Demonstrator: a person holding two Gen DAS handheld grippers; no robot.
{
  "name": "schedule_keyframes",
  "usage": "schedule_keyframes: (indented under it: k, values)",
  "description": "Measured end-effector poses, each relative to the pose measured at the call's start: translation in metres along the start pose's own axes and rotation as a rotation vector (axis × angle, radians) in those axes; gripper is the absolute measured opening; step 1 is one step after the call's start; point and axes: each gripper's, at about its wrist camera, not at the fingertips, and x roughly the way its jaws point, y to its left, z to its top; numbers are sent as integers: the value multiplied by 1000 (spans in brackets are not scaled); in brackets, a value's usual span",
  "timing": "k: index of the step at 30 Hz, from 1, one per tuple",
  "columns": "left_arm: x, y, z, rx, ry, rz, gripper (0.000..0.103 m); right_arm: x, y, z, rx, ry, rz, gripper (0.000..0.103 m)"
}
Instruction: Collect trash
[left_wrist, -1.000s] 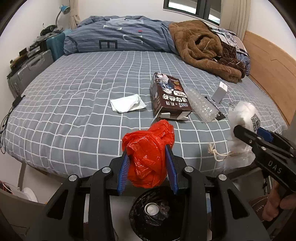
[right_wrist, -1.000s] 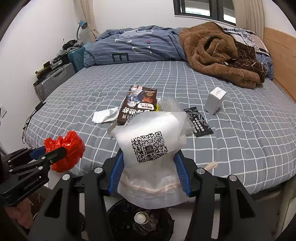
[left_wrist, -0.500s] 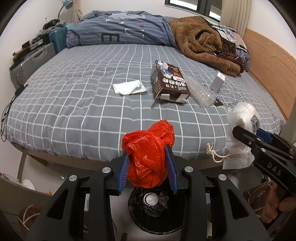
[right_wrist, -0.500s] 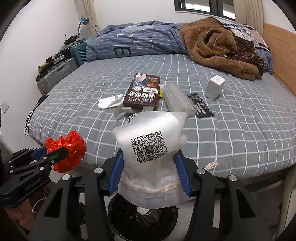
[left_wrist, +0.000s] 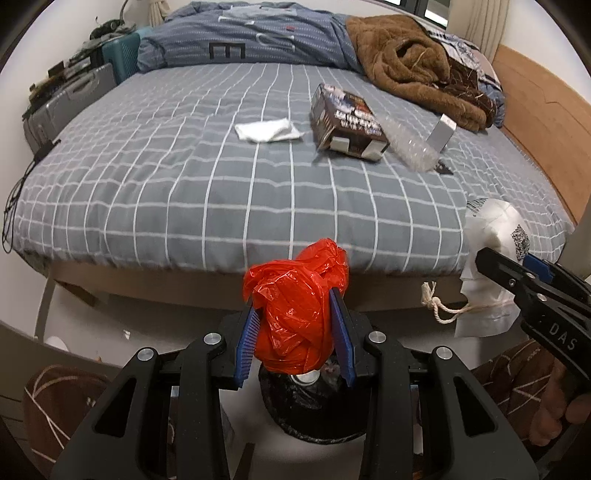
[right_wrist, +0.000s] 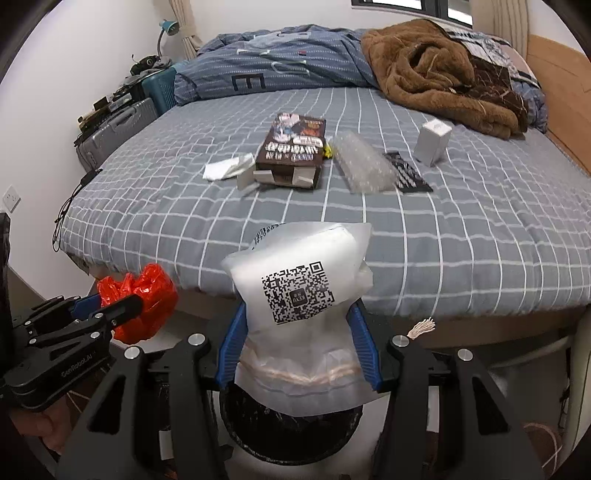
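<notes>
Bed w/ grey grid sheet fills most of both views; brown blanket heaped at far right by the wooden headboard, blue duvet across the far end.

Black-lined bin on floor at the foot of the bed, right under both grippers; some stuff already in it, can't make out what.

White pouch w/ QR code: clamped in right gripper, blue pads pressing on both its sides. Long axis runs away from cam along the fingers, QR end up and pointing toward bed, clear lower end hanging over bin rim. A frayed string trails off it to the left in left-wrist view.

Red plastic bag, scrunched into a ball: clamped in left gripper, pads squeezed onto both sides. Roughly round, slightly taller than wide, top sticking out past the fingertips toward bed edge; sits right above bin.

Grippers side by side, near but not touching.

On the bed, mid-sheet: brown snack box lying flat, long axis toward far end, open flap end facing cam. Clear plastic tray just right of it. Dark wrapper flat beside the tray. Small white box standing upright behind the wrapper. White crumpled tissue left of snack box.
</notes>
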Motion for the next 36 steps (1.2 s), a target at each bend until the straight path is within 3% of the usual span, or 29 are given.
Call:
schedule_keyframes:
  k: [10, 36]
  values:
    - [19, 5, -34, -3, 79, 7, 36, 18, 7, -32, -6, 80, 21, 50]
    - [123, 16, -64, -19, 270, 25, 36, 113, 0, -80, 11, 302, -10, 50]
